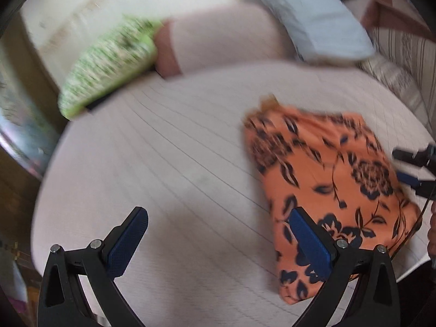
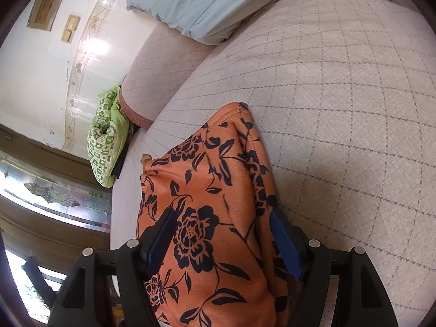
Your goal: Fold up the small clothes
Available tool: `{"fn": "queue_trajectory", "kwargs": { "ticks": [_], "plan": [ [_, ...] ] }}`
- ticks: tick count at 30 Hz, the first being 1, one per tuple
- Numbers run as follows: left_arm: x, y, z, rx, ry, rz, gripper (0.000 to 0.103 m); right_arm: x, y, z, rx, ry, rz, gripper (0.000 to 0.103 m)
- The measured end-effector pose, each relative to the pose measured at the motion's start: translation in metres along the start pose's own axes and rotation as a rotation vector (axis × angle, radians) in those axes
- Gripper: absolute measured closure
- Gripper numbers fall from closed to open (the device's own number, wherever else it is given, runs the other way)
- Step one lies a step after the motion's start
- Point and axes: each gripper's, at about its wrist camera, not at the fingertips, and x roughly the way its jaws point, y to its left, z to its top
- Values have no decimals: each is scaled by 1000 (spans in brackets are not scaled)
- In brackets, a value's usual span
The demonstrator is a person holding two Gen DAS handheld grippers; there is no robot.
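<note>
An orange garment with a dark floral print [image 1: 329,188] lies folded on the pale quilted bed [image 1: 169,158]. My left gripper [image 1: 218,218] is open and empty, hovering over the bed just left of the garment, its right finger over the garment's edge. My right gripper [image 2: 222,215] is open, its fingers straddling the near part of the garment [image 2: 207,204] without closing on it. It also shows in the left wrist view [image 1: 408,166] at the garment's right edge.
A green patterned pillow [image 1: 109,65] and a pink bolster [image 1: 218,41] lie at the far side of the bed. A folded light blue blanket [image 2: 201,2] sits at the back. A striped pillow [image 1: 400,62] is at the right. Tiled floor [image 2: 54,49] lies beyond the bed edge.
</note>
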Motion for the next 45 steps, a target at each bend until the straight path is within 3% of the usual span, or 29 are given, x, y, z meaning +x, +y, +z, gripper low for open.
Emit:
{"fn": "queue_trajectory", "kwargs": {
  "ticks": [4, 8, 10, 12, 17, 21, 31, 40, 45],
  "plan": [
    [30, -9, 6, -15, 72, -143, 0, 0, -7, 5, 26, -3, -1, 29],
    [39, -20, 15, -3, 59, -236, 0, 7, -11, 8, 42, 19, 4, 29],
    [39, -25, 18, 3, 49, -248, 0, 12, -9, 8, 32, 30, 4, 29],
    [39, -30, 19, 15, 43, -225, 0, 15, -5, 6, 15, 34, -11, 29],
    [27, -44, 17, 93, -30, -60, 0, 14, 5, 3, -51, 8, -95, 29],
    [14, -45, 17, 95, -67, -4, 0, 8, 24, -2, -153, -49, -170, 29],
    [-15, -38, 17, 73, -138, 46, 0, -1, 62, -20, -371, -144, -285, 29],
    [-26, -40, 12, 74, -136, 56, 0, -9, 60, -23, -363, -145, -275, 29],
    [-18, -46, 7, 84, -94, 58, 0, -11, 61, -26, -378, -187, -371, 29]
  ]
}}
